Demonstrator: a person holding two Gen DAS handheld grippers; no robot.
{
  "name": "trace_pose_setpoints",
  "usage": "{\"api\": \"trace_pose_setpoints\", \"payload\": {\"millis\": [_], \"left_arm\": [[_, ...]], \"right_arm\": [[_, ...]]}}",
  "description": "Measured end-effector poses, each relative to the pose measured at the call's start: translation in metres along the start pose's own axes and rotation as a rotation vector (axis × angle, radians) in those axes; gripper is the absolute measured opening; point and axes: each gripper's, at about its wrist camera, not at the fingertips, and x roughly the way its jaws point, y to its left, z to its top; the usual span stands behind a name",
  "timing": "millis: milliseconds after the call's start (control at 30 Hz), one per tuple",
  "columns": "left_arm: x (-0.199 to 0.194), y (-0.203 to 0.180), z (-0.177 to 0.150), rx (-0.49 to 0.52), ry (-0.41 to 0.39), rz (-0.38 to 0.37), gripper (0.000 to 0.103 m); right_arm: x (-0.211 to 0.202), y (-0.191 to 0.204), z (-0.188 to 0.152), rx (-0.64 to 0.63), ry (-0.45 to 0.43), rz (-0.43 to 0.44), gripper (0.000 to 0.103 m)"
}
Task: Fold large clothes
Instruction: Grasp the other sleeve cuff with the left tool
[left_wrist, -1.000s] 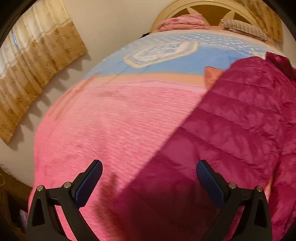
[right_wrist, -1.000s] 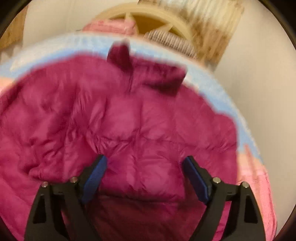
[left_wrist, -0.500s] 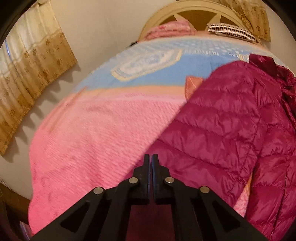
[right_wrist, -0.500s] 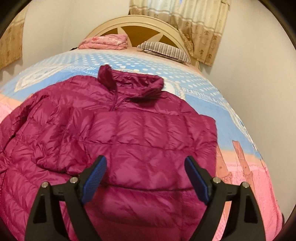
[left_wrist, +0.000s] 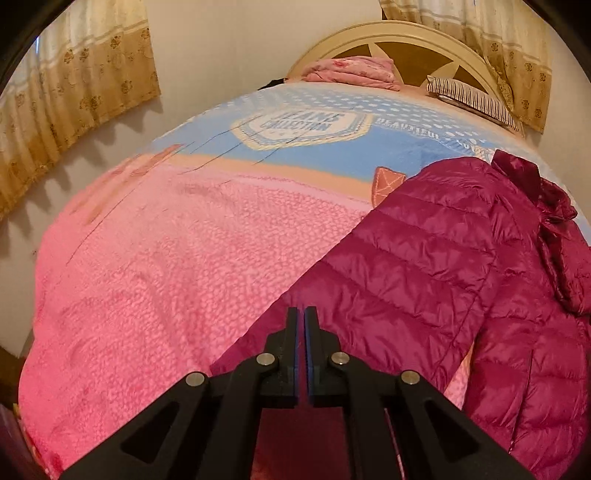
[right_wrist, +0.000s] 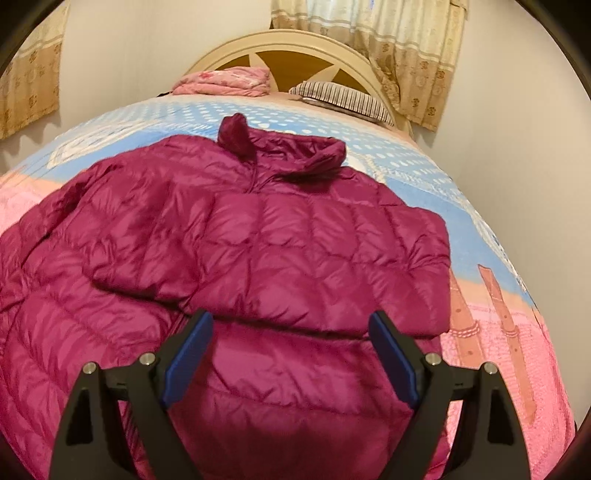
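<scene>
A magenta quilted puffer jacket (right_wrist: 258, 240) lies on the bed, collar toward the headboard, with one sleeve folded across its front. In the left wrist view the jacket (left_wrist: 443, 266) fills the right side, its other sleeve stretched out toward me. My left gripper (left_wrist: 303, 314) is shut over the end of that sleeve; I cannot tell whether cloth is pinched between the pads. My right gripper (right_wrist: 290, 354) is open and empty, held above the jacket's lower front.
The bed has a pink and blue bedspread (left_wrist: 166, 266). A folded pink blanket (left_wrist: 351, 70) and a striped pillow (left_wrist: 472, 98) lie by the curved headboard (right_wrist: 295, 40). Curtains (left_wrist: 74, 92) hang on the walls, which stand close on both sides.
My left gripper has shut, from wide open, at the sleeve end. My right gripper has drawn back from close over the jacket and stays open.
</scene>
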Motion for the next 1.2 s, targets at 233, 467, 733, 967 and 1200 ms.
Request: {"api": "trace_pose_setpoints", "payload": {"millis": [233, 467, 733, 967, 1200], "left_arm": [[0.004, -0.002, -0.017, -0.022, 0.017, 0.043, 0.08], [0.019, -0.004, -0.028, -0.031, 0.073, 0.055, 0.082], [0.006, -0.018, -0.028, 0.08, 0.01, 0.044, 0.018], [-0.037, -0.019, -0.002, 0.151, -0.124, 0.094, 0.013], [-0.081, -0.052, 0.043, 0.208, -0.257, 0.089, 0.013]], "right_arm": [[0.009, 0.003, -0.006, 0.007, 0.027, 0.004, 0.088], [0.013, 0.004, -0.008, 0.005, 0.042, 0.015, 0.088], [0.011, 0.006, -0.008, -0.005, 0.036, 0.026, 0.088], [-0.001, -0.004, -0.004, -0.008, 0.015, 0.01, 0.088], [-0.012, -0.038, 0.01, 0.029, -0.012, -0.043, 0.088]]}}
